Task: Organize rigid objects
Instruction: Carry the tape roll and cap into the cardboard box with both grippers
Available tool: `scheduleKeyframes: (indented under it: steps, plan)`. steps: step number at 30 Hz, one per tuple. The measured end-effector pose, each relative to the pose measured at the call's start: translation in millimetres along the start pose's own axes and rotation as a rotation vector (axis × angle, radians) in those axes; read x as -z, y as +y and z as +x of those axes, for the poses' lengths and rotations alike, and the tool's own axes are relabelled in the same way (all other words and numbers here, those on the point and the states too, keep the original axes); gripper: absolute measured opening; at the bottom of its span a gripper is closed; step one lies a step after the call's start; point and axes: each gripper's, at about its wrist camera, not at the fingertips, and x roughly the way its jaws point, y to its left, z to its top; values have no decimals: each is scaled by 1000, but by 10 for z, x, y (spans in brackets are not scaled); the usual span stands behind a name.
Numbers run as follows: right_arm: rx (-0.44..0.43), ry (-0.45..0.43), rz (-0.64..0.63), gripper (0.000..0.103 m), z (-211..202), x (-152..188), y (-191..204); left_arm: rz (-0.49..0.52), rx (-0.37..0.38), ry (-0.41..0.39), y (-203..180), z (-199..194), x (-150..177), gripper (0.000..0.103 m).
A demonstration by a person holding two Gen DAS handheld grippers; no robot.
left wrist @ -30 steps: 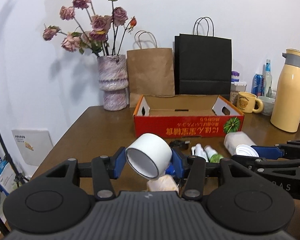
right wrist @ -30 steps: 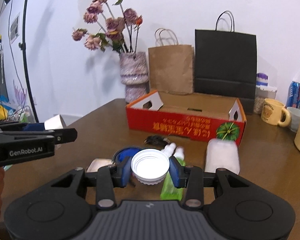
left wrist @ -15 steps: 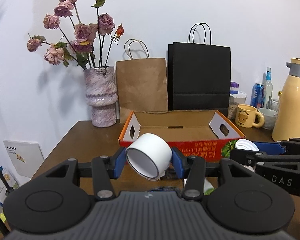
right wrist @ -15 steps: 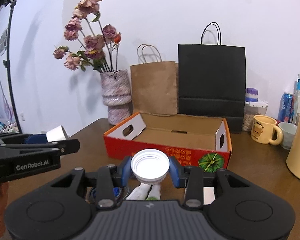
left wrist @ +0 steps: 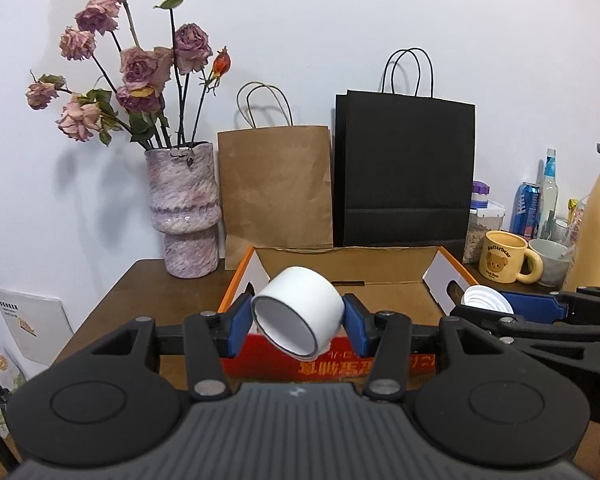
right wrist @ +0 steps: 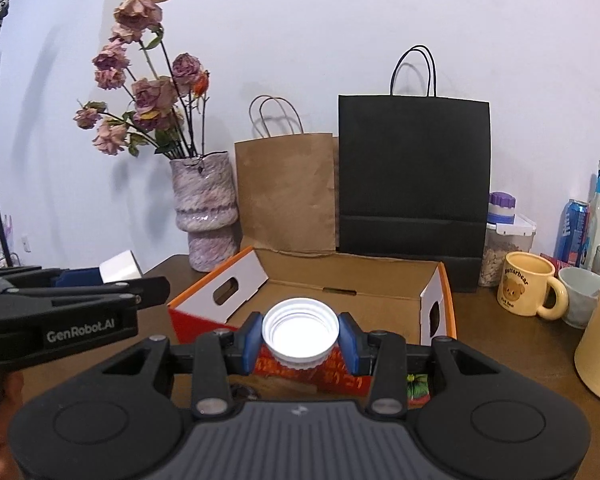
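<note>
While our left gripper (left wrist: 298,326) pinches a white tape roll (left wrist: 298,318) and our right gripper (right wrist: 300,338) squeezes a white jar lid (right wrist: 300,334), both above the cardboard box (right wrist: 384,276), only the right view shows that lid's ribbed inside.

"genrobot.ai" — left gripper (right wrist: 112,276); "butterbear" — mug (right wrist: 530,290)

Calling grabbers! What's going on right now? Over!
Left gripper shut on white roll. Right gripper shut on white lid. Both above cardboard box. Nothing blocking.
</note>
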Motion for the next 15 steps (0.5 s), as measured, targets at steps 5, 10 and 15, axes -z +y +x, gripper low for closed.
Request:
scheduleKeyframes:
  steps: [5, 10, 15]
  plan:
    - [10, 5, 3, 39, 175, -85, -64, -16, -7, -2, -13, 210, -104, 50]
    - [15, 14, 9, 39, 370, -169, -135, -23, -12, -6, -35, 440, -217, 50]
    - [25, 7, 3, 39, 551, -269, -198, -33, -17, -3, -61, 694, -304, 50]
